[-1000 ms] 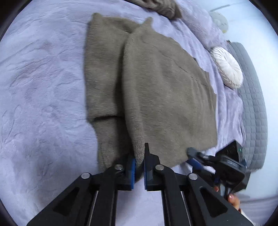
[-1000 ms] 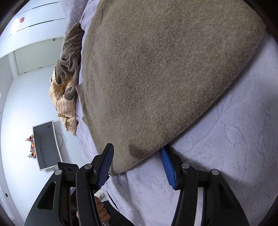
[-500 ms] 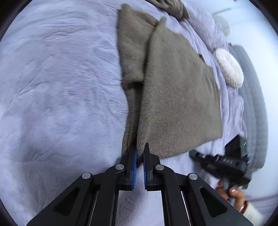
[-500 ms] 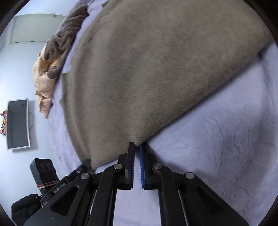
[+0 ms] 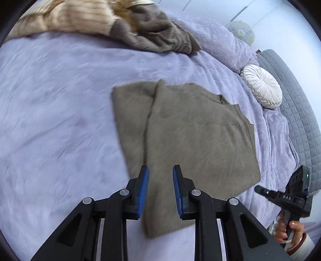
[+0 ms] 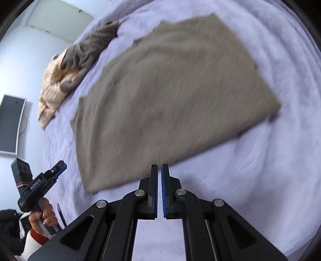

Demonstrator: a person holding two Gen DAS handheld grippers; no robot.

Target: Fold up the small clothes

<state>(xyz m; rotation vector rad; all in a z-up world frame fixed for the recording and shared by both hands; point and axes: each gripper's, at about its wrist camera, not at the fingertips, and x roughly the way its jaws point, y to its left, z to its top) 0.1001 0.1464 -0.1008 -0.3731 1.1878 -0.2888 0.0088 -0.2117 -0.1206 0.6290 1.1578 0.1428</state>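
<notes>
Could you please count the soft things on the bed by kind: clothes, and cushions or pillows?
Clothes: 3 – taupe sweater, spread flat; brown garment and beige ribbed garment, heaped together
Round cushions: 1 – white pleated cushion
Pillows: 1 – lavender pillow
Total: 5
The heap may hide more pieces.

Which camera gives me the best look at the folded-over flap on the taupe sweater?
The left wrist view: the flap's edge runs down the taupe sweater. The right wrist view shows the sweater blurred, no flap edge discernible.
</notes>
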